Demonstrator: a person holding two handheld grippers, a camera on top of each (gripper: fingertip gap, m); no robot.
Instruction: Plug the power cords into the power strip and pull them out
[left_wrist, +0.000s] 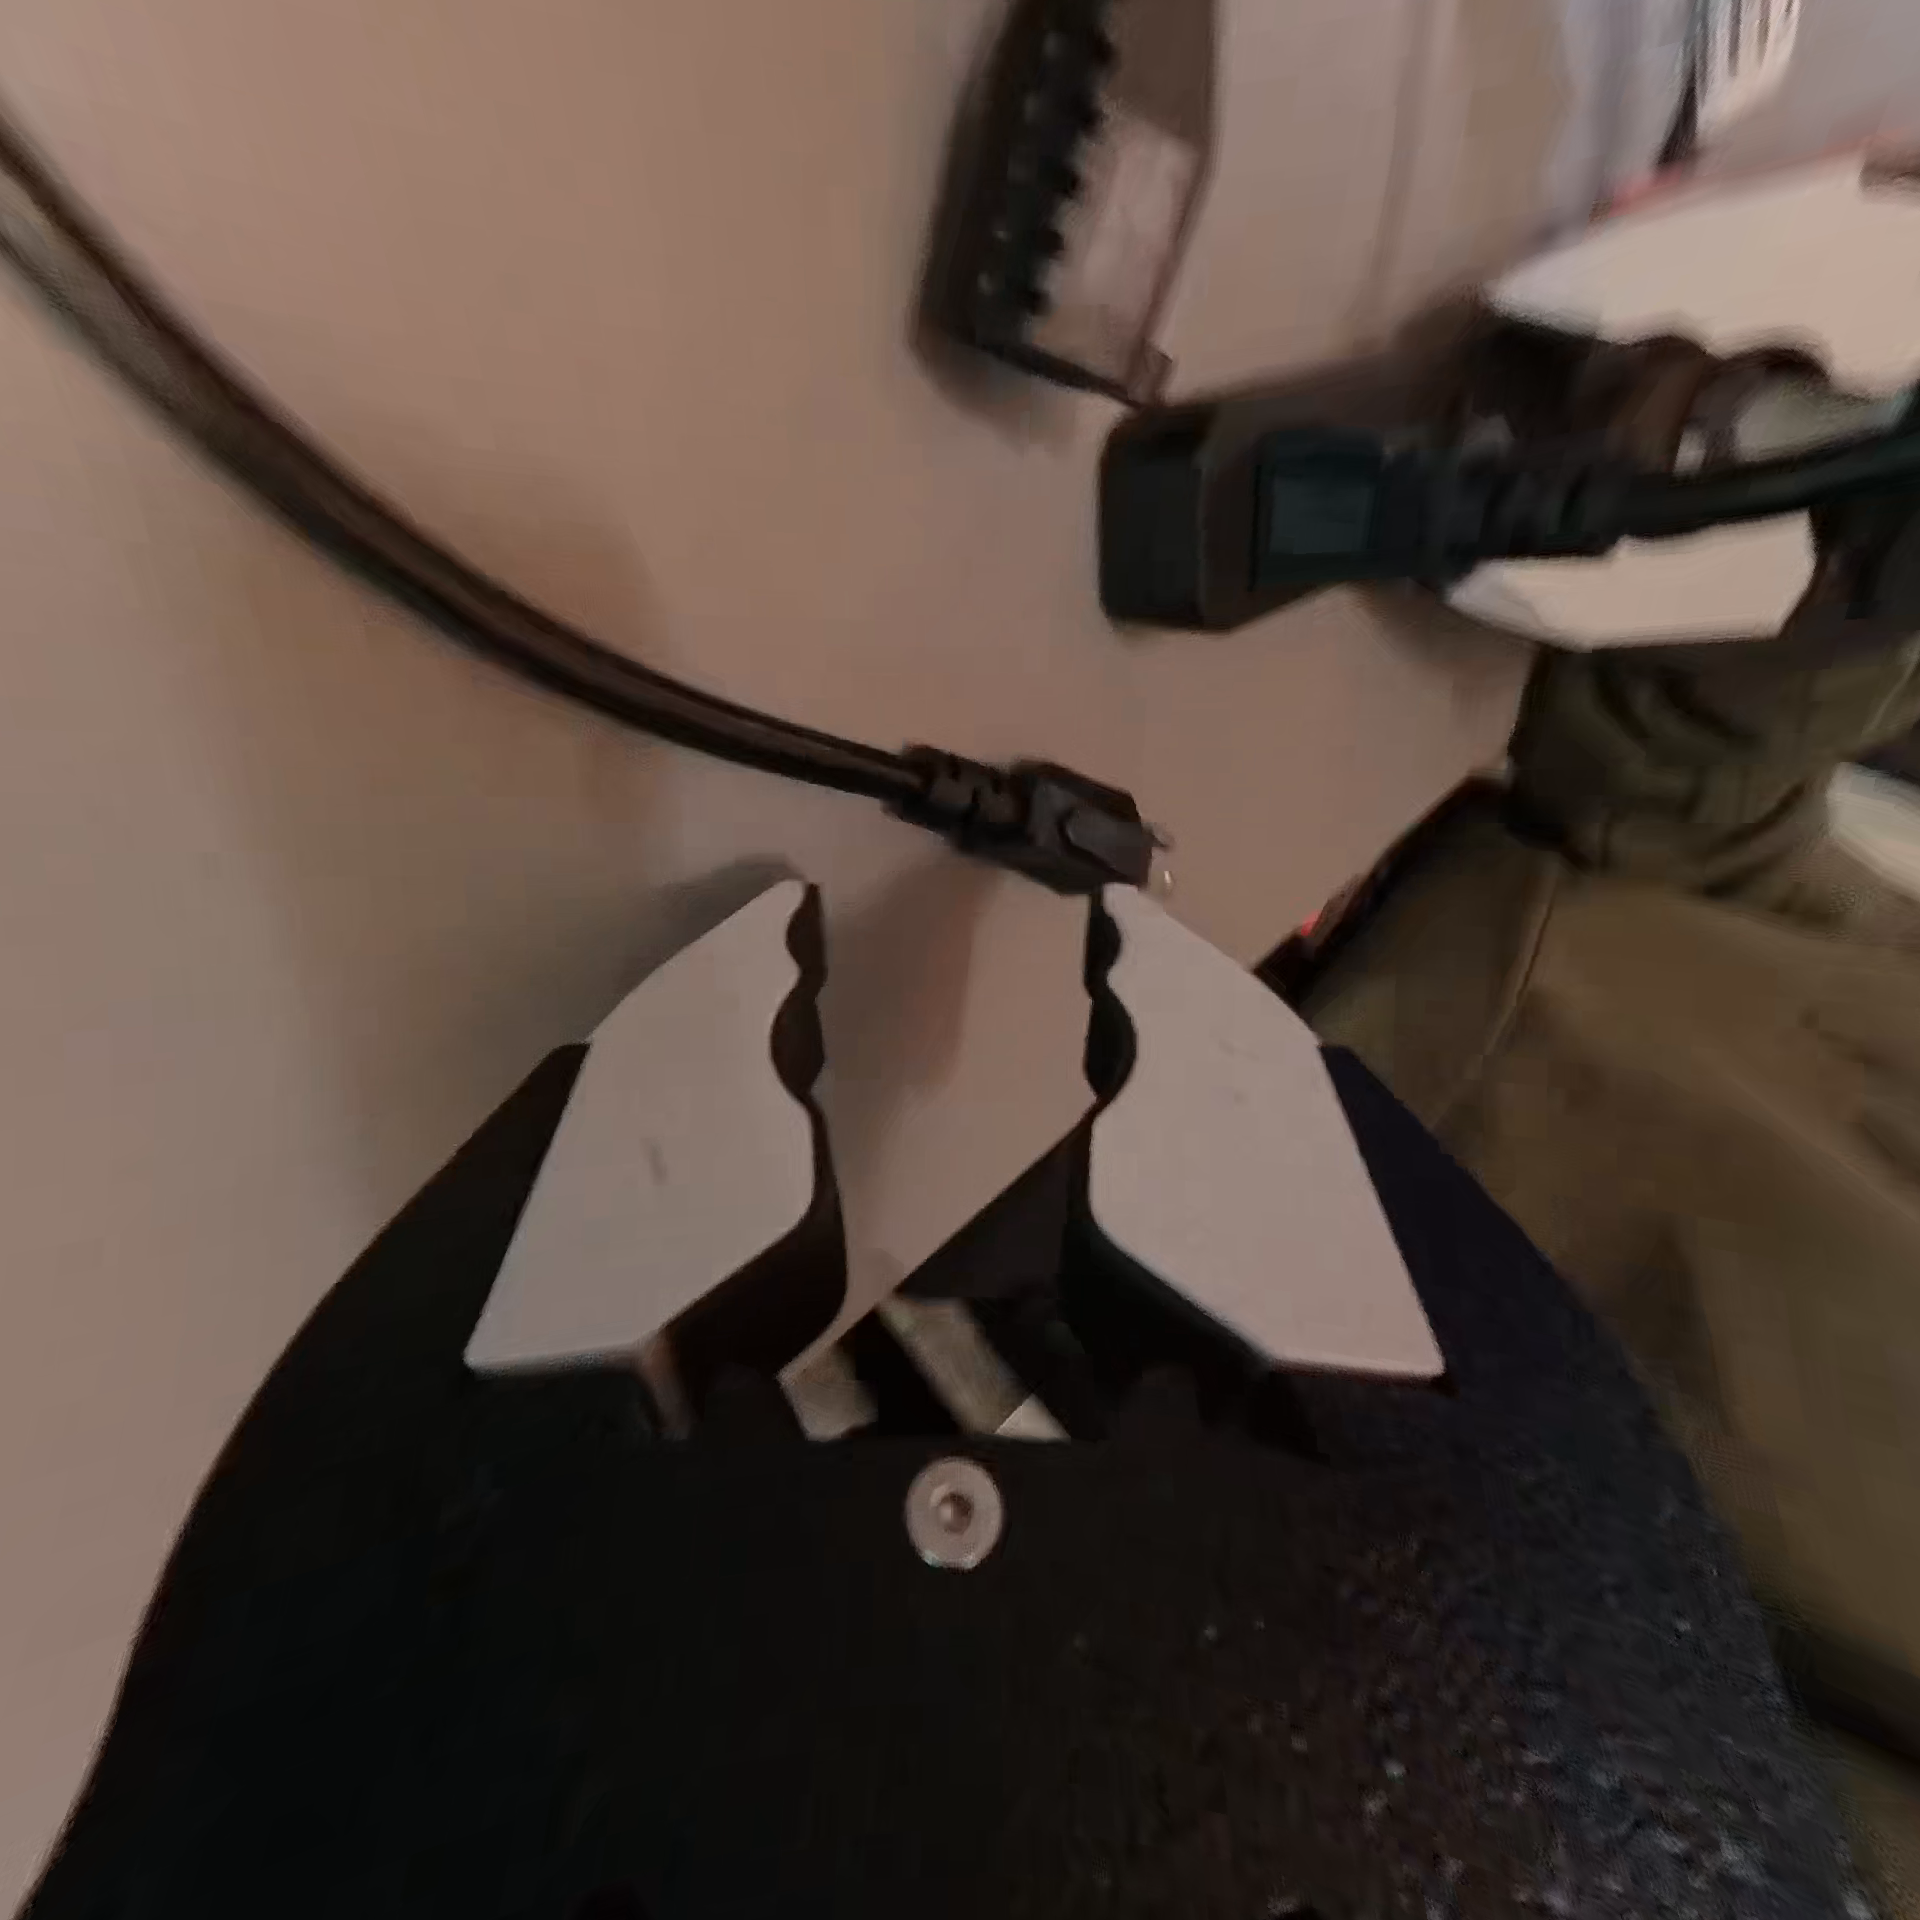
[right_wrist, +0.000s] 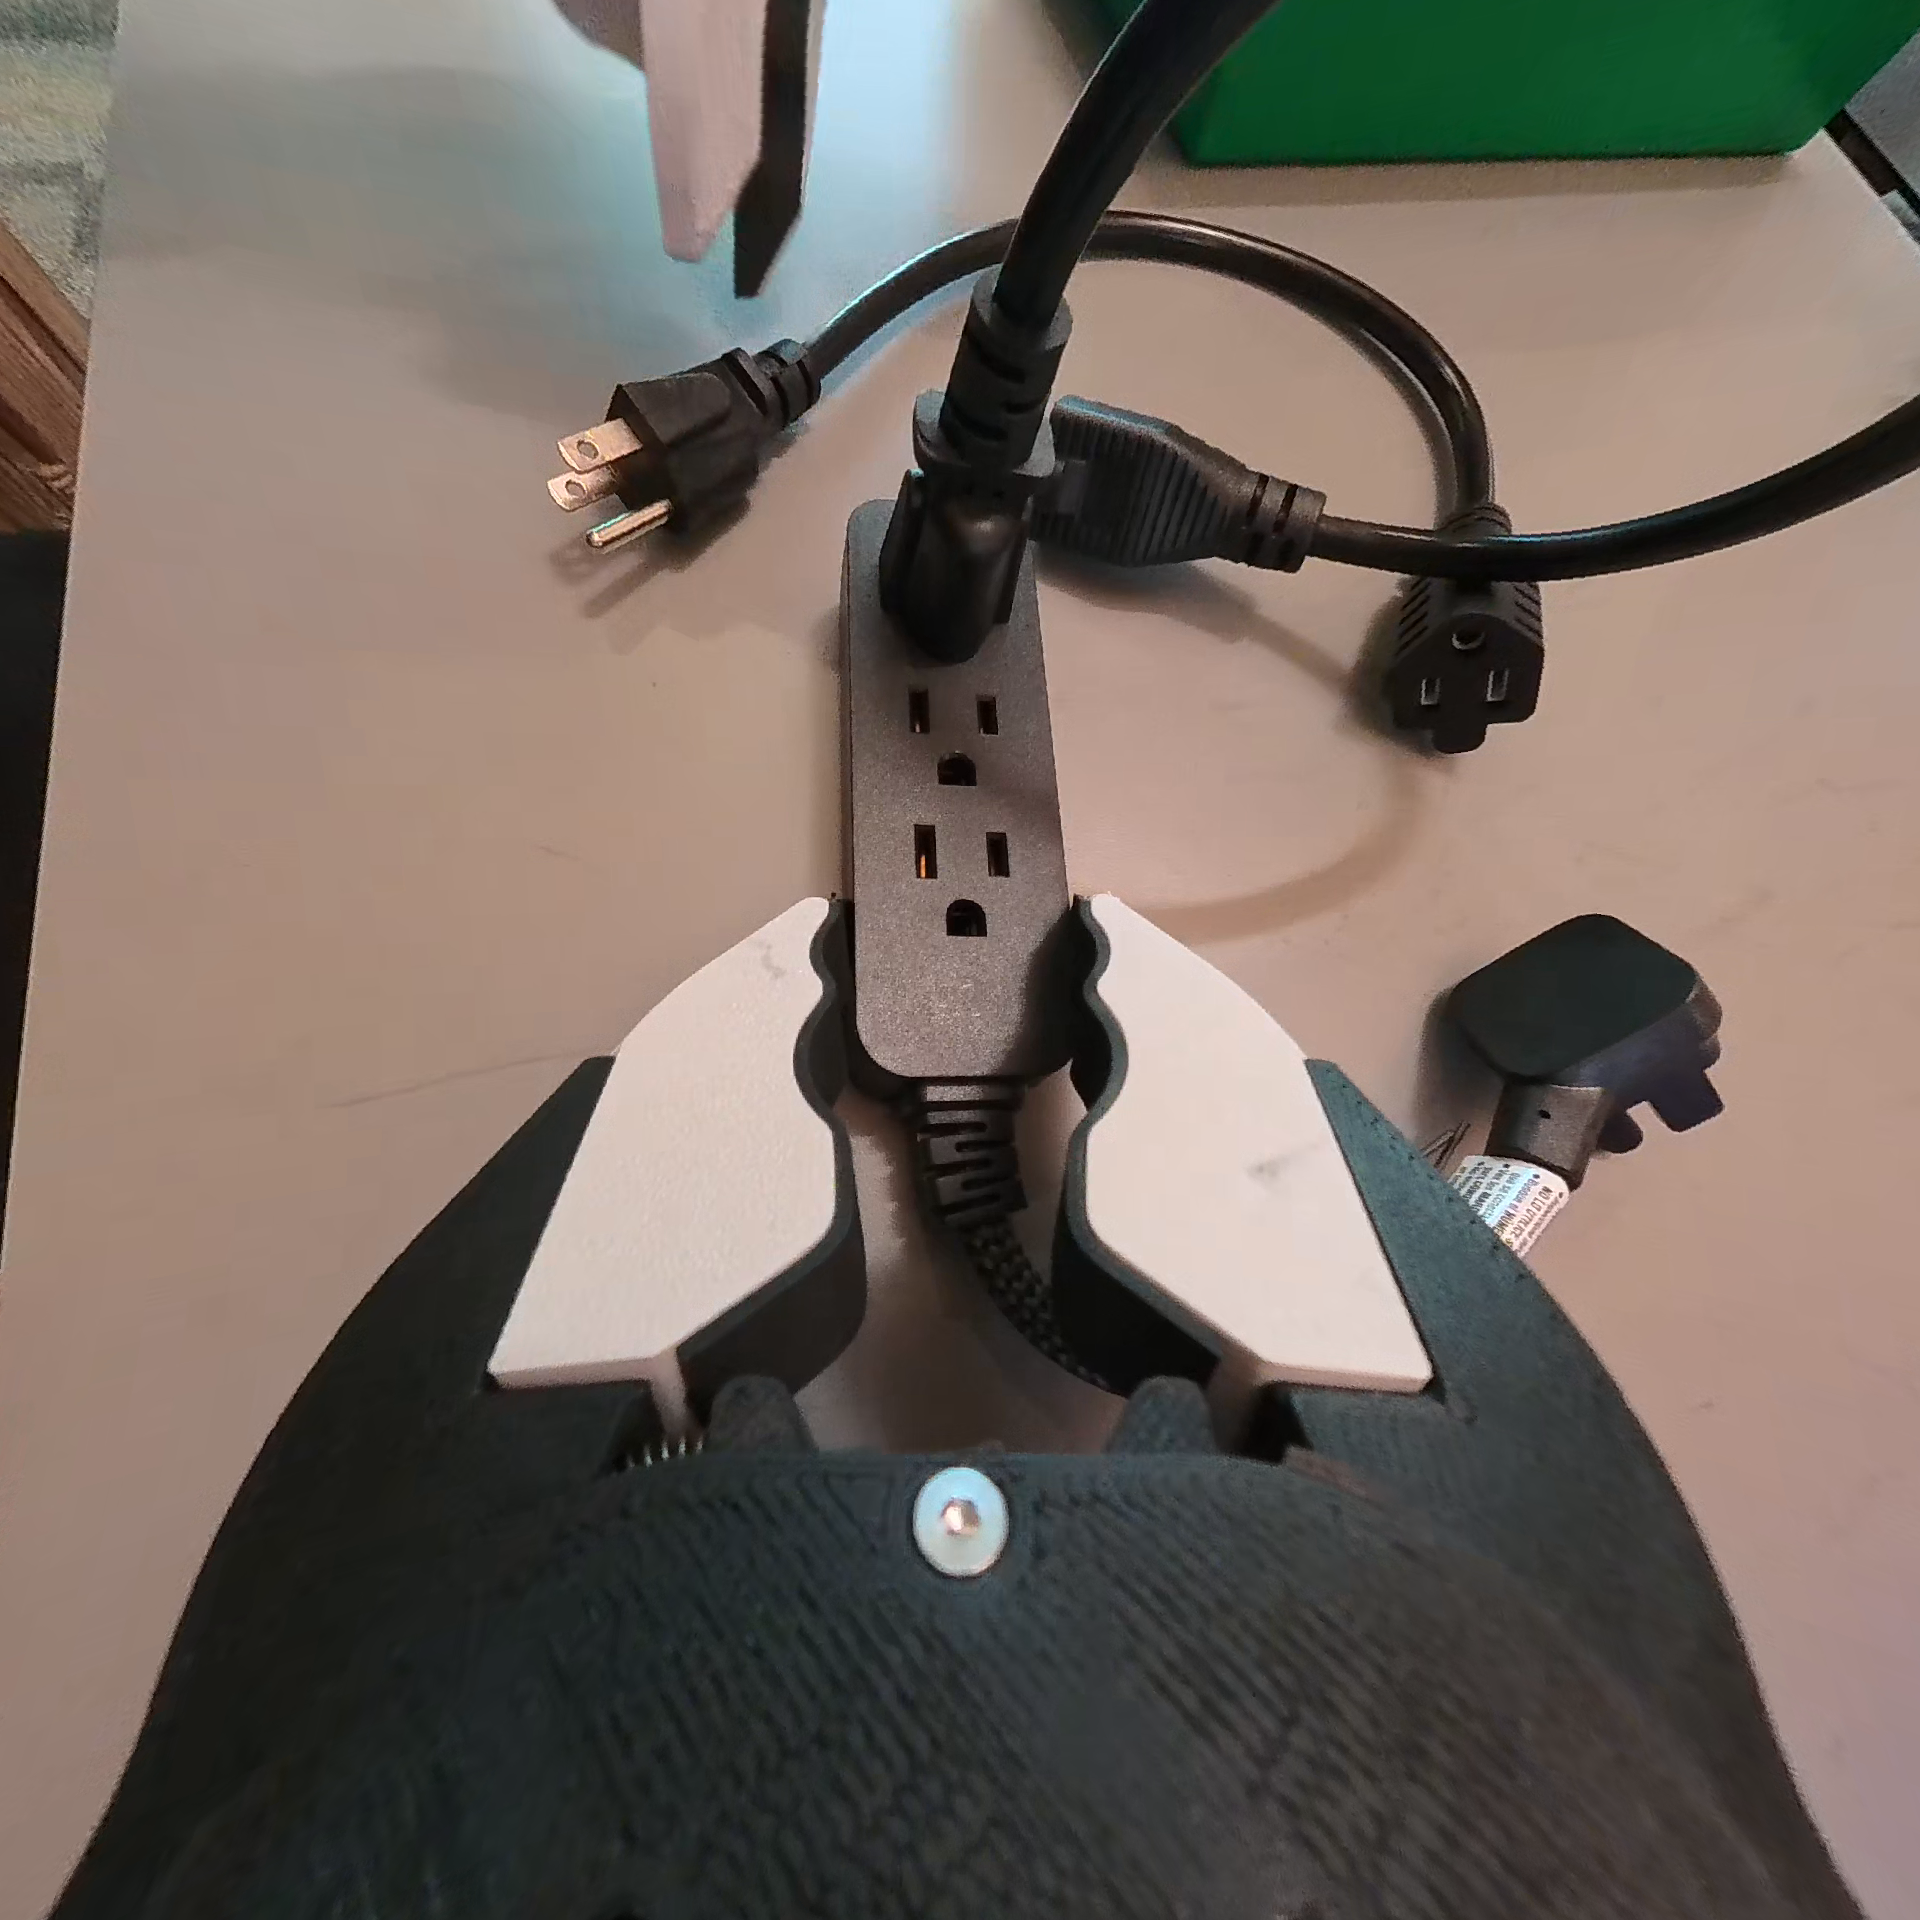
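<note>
In the right wrist view my right gripper (right_wrist: 958, 914) is shut on the near end of the dark grey power strip (right_wrist: 951, 810), which lies on the table. One black plug (right_wrist: 956, 540) sits in the strip's far outlet; the two nearer outlets are empty. A loose three-prong plug (right_wrist: 665, 447) lies left of the strip. The left wrist view is blurred. My left gripper (left_wrist: 956, 899) is open and empty, its tips just short of a black plug (left_wrist: 1049, 821) on the table. The strip (left_wrist: 1226, 509) shows at the upper right between the right gripper's white fingers (left_wrist: 1621, 592).
Right of the strip lie a black cord's socket end (right_wrist: 1465, 665), another plug (right_wrist: 1153, 488) and the strip's own flat plug (right_wrist: 1558, 997). A green box (right_wrist: 1507, 73) stands at the back right. One left gripper finger (right_wrist: 717, 135) hangs at the top left. An olive sleeve (left_wrist: 1662, 1039) shows.
</note>
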